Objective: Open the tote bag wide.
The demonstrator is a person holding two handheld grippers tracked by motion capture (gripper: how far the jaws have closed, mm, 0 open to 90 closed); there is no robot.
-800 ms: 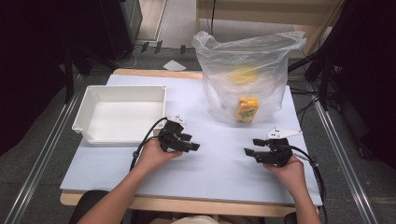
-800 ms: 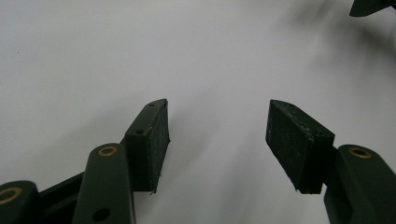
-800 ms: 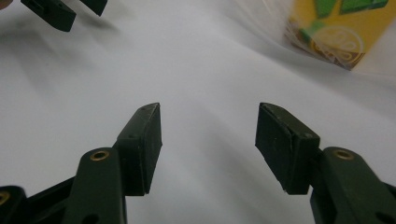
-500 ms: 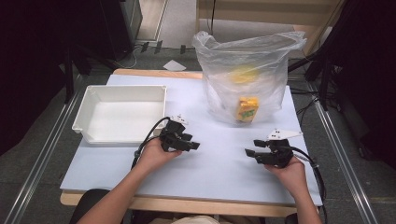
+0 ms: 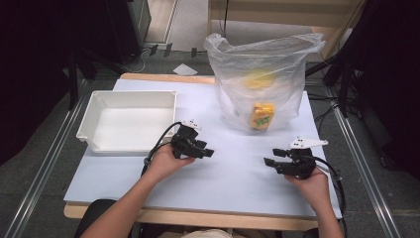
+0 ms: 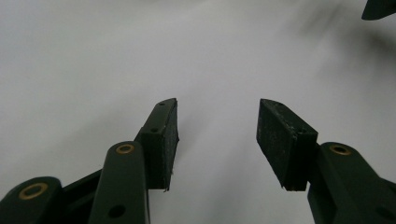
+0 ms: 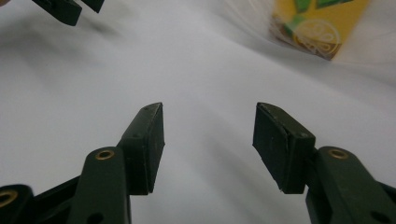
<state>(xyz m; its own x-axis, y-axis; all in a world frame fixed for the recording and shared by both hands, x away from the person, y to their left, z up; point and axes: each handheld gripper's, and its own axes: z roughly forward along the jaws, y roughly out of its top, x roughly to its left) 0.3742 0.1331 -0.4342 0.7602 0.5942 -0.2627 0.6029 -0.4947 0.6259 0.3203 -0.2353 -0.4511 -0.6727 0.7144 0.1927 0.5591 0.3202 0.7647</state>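
Note:
A clear plastic bag [image 5: 262, 74] stands at the back of the white table [image 5: 237, 173], with a yellow carton [image 5: 262, 116] and another yellow item inside. The carton [image 7: 322, 23] also appears at the top right of the right gripper view. A white tray [image 5: 126, 121] sits at the left, nothing in it. My left gripper [image 5: 207, 152] rests low over the table beside the tray, pointing right, open [image 6: 217, 135] with nothing between its jaws. My right gripper [image 5: 270, 157] rests near the front right, pointing left, open [image 7: 209, 140] and holding nothing.
The two grippers face each other across bare tabletop. Cables trail from both toward the front edge. Metal rails run along both sides of the table, and the floor and dark equipment lie beyond the back edge.

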